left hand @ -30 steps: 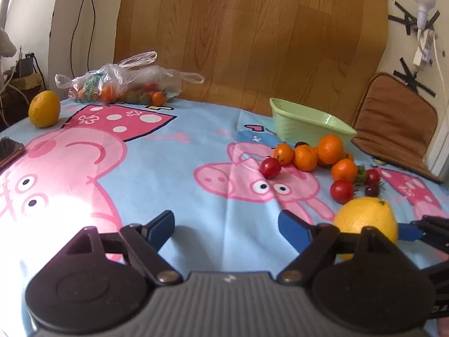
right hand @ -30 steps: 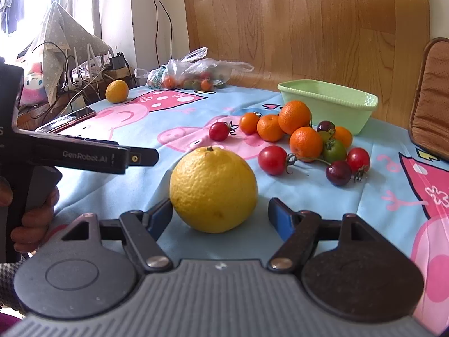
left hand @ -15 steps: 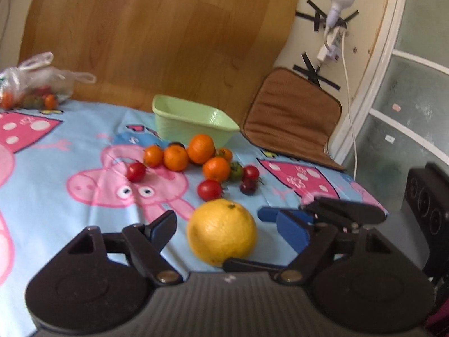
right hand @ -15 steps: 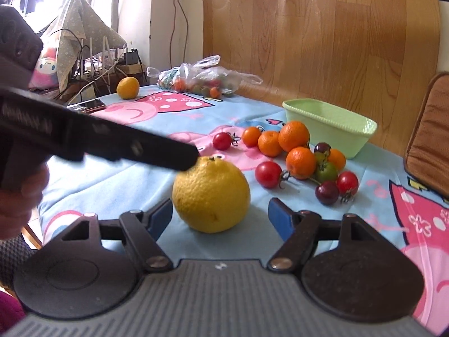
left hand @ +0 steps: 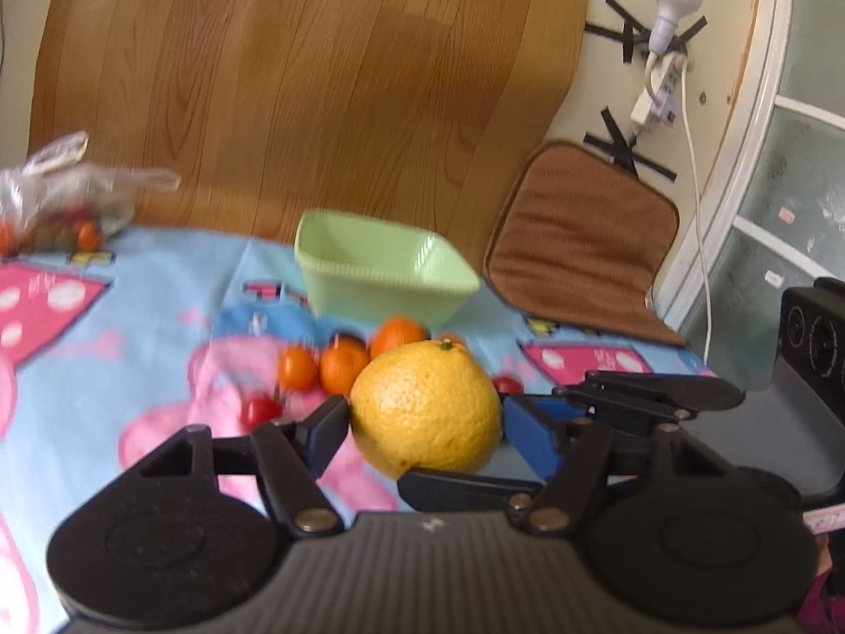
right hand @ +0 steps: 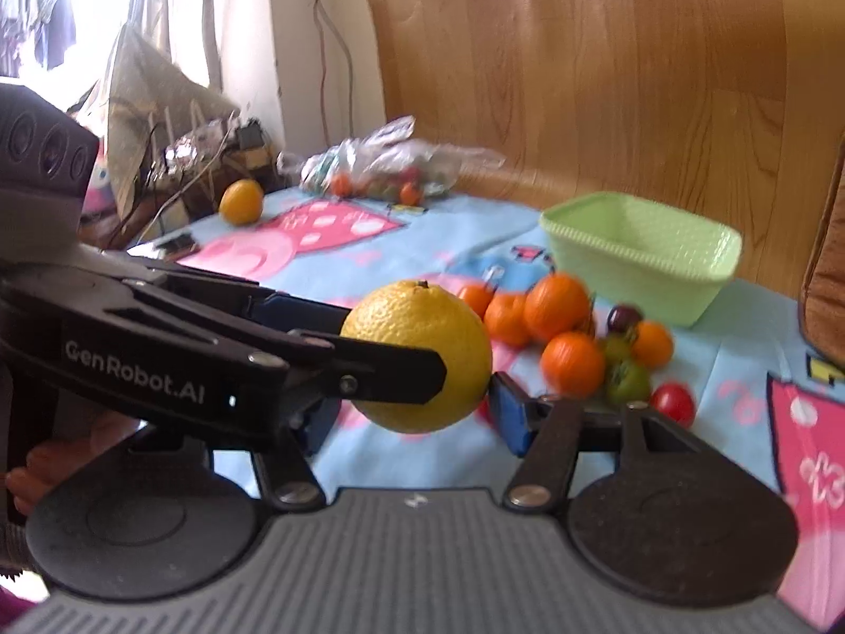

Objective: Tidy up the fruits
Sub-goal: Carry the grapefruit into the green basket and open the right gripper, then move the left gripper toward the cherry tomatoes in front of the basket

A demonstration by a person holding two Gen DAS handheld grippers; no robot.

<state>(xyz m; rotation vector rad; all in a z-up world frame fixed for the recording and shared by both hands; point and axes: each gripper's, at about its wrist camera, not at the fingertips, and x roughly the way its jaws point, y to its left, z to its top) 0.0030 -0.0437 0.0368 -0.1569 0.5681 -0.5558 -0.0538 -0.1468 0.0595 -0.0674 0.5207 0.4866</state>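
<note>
Orange [left hand: 425, 412] now lifted off the tablecloth — both claws, left [left hand: 425, 425] and right [right hand: 412, 412], grasping it.

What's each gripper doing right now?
Left gripper: closed on the large yellow citrus fruit.
Right gripper: cannot be told; one side is hidden behind the left gripper.

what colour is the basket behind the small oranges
Pale green basket, with a ribbed rim; clearest in the right wrist view.

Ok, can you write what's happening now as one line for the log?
left gripper: shut on yellow citrus | right gripper: around same fruit, grip unclear | green basket: behind tangerines
</note>
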